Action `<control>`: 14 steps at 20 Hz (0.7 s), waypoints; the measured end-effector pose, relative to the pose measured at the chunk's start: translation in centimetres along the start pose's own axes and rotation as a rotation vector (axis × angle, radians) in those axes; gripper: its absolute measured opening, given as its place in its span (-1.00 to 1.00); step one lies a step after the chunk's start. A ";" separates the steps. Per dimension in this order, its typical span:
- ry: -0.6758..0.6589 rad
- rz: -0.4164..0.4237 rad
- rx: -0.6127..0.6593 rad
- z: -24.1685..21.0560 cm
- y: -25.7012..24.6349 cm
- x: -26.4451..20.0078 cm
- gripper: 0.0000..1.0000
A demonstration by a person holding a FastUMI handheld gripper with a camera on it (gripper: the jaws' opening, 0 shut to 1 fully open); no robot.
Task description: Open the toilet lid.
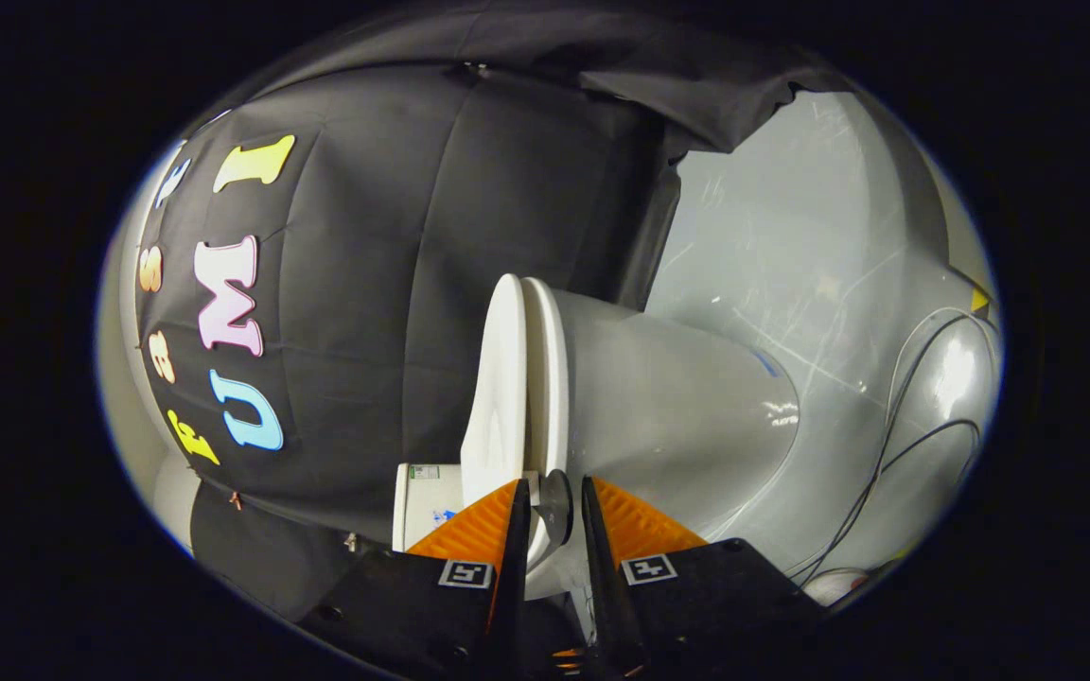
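Observation:
The white toilet appears turned on its side. Its lid lies down against the seat, with a thin gap between them, and the bowl swells out beyond. My gripper is at the front rim of the toilet. The two orange fingers stand close together, and the white edge of the lid and a dark grey disc sit in the narrow slot between them. The fingers' inner faces press in on that edge from both sides.
The black cloth wall hangs behind the lid side. A glossy grey floor spreads past the bowl, with thin cables lying on it. A small white box with a label sits beside the left finger.

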State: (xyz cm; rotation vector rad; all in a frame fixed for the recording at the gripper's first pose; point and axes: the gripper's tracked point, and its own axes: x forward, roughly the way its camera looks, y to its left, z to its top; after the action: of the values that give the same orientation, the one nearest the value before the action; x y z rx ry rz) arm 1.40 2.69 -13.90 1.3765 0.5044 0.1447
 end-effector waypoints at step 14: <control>0.020 0.000 0.029 -0.5 -0.5 1.0 -0.83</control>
State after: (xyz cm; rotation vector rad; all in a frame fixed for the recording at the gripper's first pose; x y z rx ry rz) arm 1.97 3.39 -14.72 1.4050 0.5250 0.1522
